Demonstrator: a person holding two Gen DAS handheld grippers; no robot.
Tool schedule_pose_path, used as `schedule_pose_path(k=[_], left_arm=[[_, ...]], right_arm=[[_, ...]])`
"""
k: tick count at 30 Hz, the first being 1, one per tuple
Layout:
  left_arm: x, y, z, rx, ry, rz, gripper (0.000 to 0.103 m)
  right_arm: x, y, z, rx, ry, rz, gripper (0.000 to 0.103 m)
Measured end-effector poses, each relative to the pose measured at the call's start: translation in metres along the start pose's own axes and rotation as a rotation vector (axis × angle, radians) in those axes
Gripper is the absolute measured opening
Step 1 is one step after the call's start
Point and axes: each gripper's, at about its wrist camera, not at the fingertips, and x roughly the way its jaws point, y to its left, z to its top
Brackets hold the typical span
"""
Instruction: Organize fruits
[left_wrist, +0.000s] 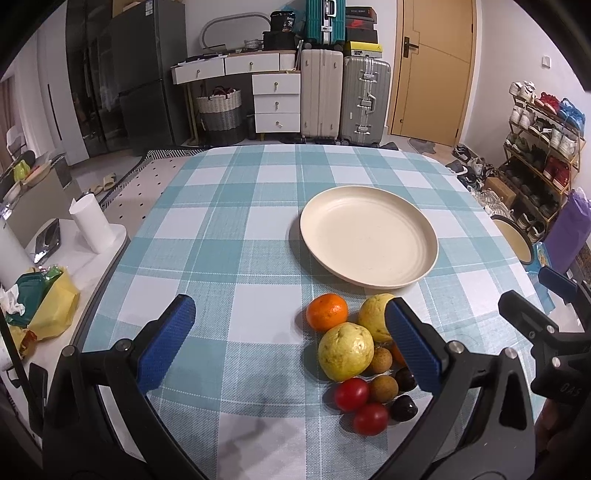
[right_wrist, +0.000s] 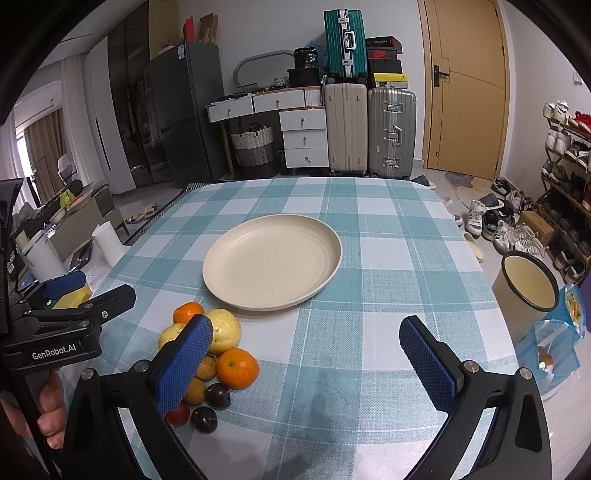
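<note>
Cream plate (right_wrist: 272, 261) empty, fruit pile (left_wrist: 360, 360) beside; both grippers' fingers apart, holding nothing.

Woven checked cloth (left_wrist: 236, 229); matt, seemingly plastic plate (left_wrist: 369, 236).

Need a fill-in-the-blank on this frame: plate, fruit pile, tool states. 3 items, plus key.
1. The cream plate holds ____ fruits.
2. Both the left tool and the right tool have their jaws ____.
3. In the left wrist view, the two red tomatoes lie at the pile's ____ end, away from the plate.

Missing words: no; open; near
</note>
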Motion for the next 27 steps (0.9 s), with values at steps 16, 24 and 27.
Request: schedule_pose_path(k=[16, 24, 27], left_arm=[[0.006, 0.002, -0.007, -0.017, 0.019, -0.044, 0.102], [0.013, 0.003, -0.007, -0.018, 0.032, -0.048, 0.102], [0.018, 0.003, -0.007, -0.019, 0.037, -0.046, 0.102]], right_arm=[[0.001, 0.001, -0.003, 0.004, 0.005, 0.005, 0.103], [0.007, 0.004, -0.005, 0.007, 0.011, 0.035, 0.103], [0.011, 0.005, -0.005, 0.005, 0.016, 0.043, 0.103]])
